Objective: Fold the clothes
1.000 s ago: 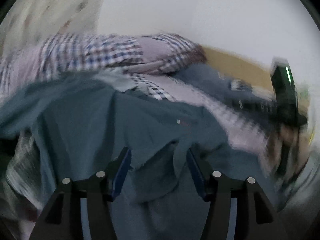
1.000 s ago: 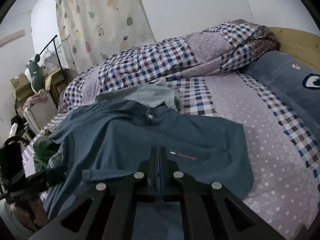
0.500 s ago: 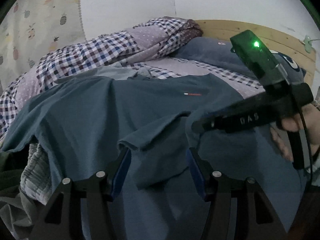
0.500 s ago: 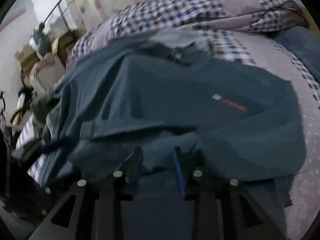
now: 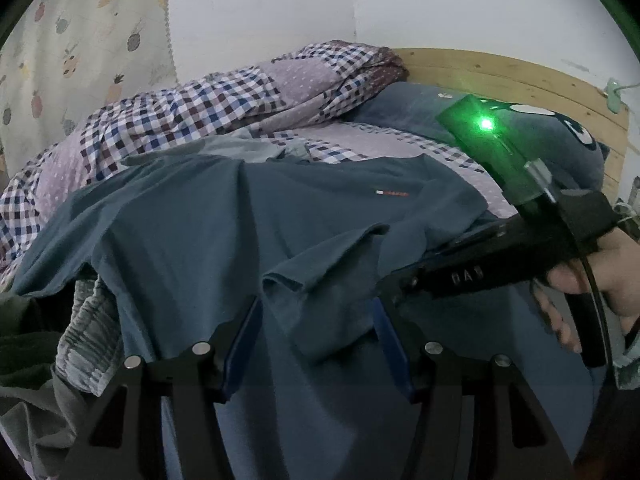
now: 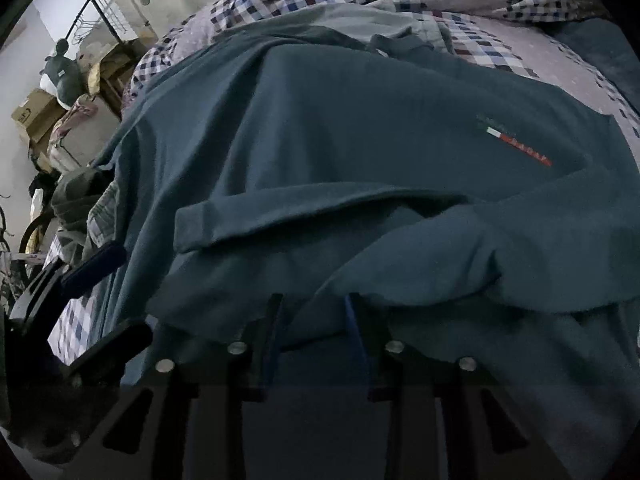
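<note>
Shirt: my dark teal polo shirt point(image 5: 224, 224) lies spread over the bed point(image 5: 360, 146), logo stripe point(image 6: 516, 142) facing up, one sleeve point(image 6: 280, 216) folded across its front.
Left tool: my left gripper point(image 5: 316, 320) has its jaws spread wide, one on each side of a raised fold of the shirt; neither blue pad point(image 5: 244, 344) presses the cloth.
Right tool: my right gripper point(image 6: 314, 314) has its jaws parted as well, tips pushed under a bulging fold near the hem; whether the cloth touches the pads is hard to judge in this dim view.
Right hand: my hand point(image 5: 592, 276) holds the right tool's handle, seen from the left wrist camera, with a green lamp point(image 5: 486, 123) lit on its top.
Surroundings: checked quilt point(image 5: 192, 116) bunched behind the shirt, dark blue pillow point(image 5: 404, 108) against the wooden headboard point(image 5: 520, 80), other garments point(image 5: 80, 332) heaped at the bed's left edge.
</note>
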A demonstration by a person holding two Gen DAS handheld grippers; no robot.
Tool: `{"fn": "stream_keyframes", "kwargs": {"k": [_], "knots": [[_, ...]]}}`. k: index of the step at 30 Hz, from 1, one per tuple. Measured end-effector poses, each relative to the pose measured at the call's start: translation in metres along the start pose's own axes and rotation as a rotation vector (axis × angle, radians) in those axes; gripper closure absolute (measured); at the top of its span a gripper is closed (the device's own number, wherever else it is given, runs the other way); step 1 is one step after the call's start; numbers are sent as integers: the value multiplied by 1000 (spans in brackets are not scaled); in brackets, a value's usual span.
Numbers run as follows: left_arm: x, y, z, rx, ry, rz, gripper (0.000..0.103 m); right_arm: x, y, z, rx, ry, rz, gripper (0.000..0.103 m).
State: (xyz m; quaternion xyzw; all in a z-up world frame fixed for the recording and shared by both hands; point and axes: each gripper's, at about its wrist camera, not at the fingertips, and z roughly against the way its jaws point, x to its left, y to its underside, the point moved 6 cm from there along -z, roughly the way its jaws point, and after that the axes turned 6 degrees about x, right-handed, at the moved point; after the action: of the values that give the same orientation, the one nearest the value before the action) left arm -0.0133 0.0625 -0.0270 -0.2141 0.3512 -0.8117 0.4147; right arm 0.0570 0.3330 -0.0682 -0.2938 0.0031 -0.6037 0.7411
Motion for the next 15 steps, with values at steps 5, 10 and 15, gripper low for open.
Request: {"fn": "stream_keyframes", "kwargs": {"k": [5,10,15], "knots": [[-11,0,7,-28,-5,-58,42,-1,1,7,-7,-12,-23,101],[-34,-2,15,-75,-50,-167,42,-8,-8,49,-73,-116,-46,101],[-70,0,15,-105,-103,-302,42,-18,-15,67,-124,-171,-108,101]]}}
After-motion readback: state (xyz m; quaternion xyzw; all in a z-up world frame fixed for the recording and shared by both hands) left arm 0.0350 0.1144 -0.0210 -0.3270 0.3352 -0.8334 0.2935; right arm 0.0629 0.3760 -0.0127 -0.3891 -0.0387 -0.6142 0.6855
